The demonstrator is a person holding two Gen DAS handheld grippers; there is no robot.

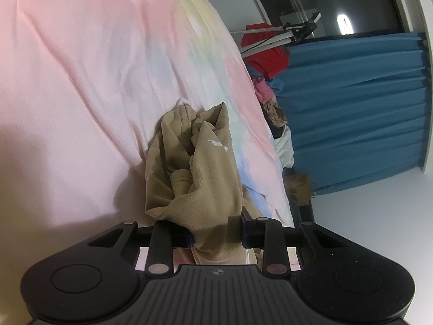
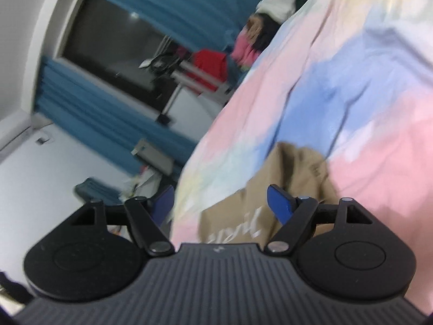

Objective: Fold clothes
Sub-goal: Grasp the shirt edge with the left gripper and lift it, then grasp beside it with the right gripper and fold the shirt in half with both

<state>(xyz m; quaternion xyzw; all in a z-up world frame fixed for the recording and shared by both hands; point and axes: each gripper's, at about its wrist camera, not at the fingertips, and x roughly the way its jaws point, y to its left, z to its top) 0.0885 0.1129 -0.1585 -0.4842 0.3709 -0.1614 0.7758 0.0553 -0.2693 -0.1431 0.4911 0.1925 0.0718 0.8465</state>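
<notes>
My left view is sharp and evenly lit, with a soft shadow beside the tan garment [image 1: 194, 168] on the bedspread [image 1: 81, 81]; my right view is smeared by motion blur; both bend strongly toward dark corners, lamp glare in the window [image 1: 343, 23]
</notes>
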